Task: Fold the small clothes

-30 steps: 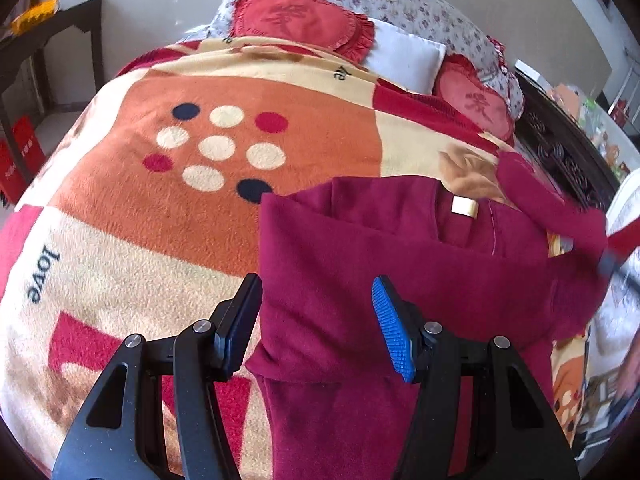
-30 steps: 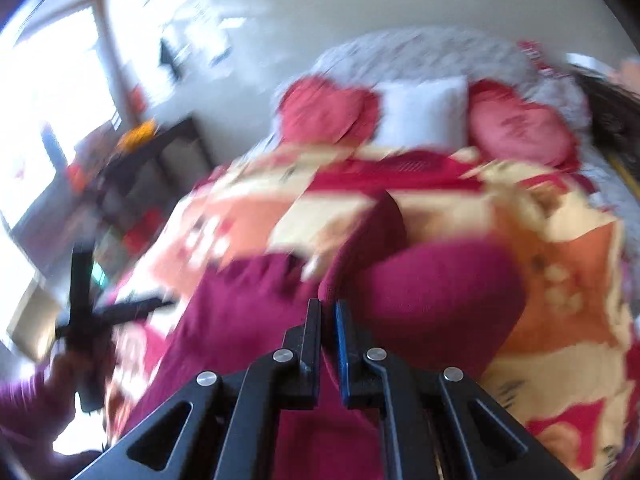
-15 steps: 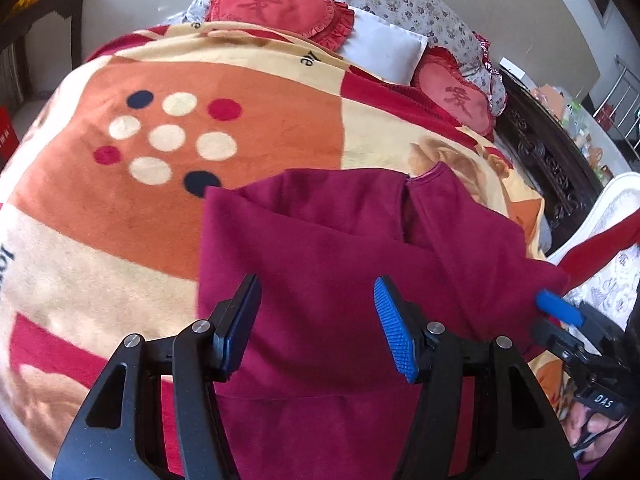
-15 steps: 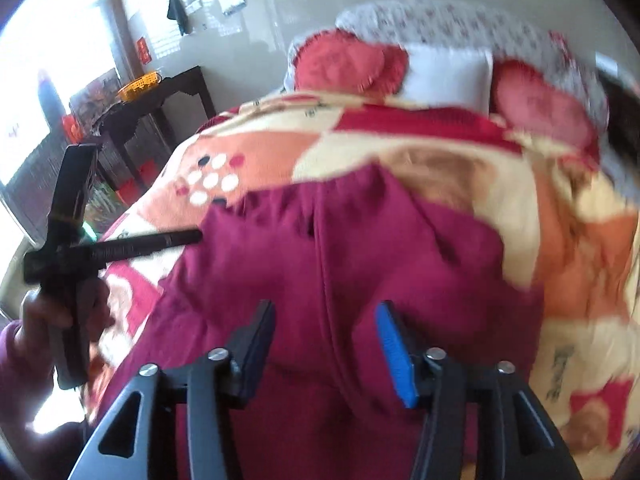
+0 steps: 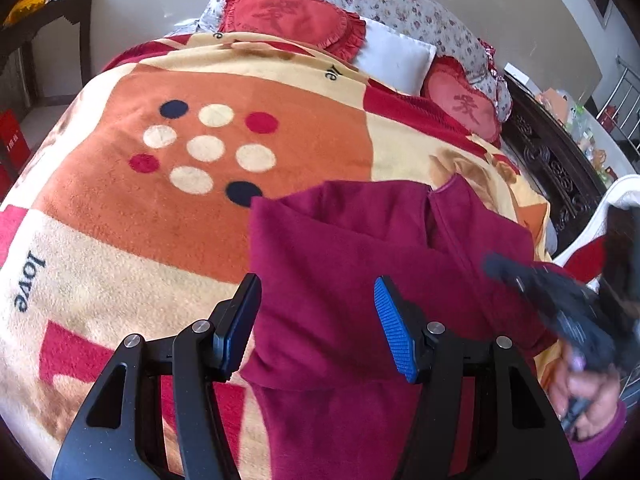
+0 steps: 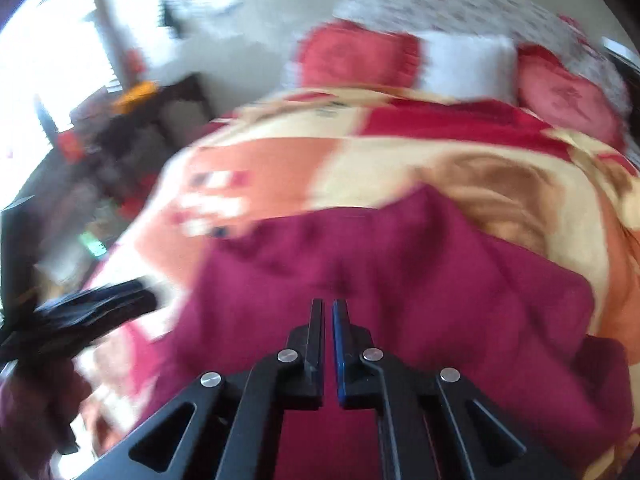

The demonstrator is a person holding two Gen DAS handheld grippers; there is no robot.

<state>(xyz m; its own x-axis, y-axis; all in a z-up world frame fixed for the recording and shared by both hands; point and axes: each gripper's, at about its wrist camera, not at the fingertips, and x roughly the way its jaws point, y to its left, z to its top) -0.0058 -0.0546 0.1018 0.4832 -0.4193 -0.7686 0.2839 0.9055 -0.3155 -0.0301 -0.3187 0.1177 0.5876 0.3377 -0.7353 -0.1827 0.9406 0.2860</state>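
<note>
A dark red sweater [image 5: 340, 248] lies on the patterned blanket [image 5: 120, 208], its right sleeve folded across the chest. My left gripper [image 5: 316, 282] hovers open over the sweater's left edge, with nothing between its fingers. The right gripper [image 6: 328, 304] is just above the sweater's [image 6: 400, 264] middle, its jaws closing to a thin slit with no cloth seen between them. In the left wrist view the right gripper [image 5: 540, 292] is a dark blur at the sweater's right side, held by a hand [image 5: 588, 400]. The right wrist view is blurred.
Two red heart cushions [image 5: 288, 16] and a white pillow [image 5: 396, 56] lie at the head of the bed. A dark carved bed frame [image 5: 552, 160] runs along the right. A dark side table [image 5: 52, 12] stands at the far left.
The right gripper carried the sleeve across the sweater, opened and let it go, then shut again as it drew back and down. The left gripper stayed open.
</note>
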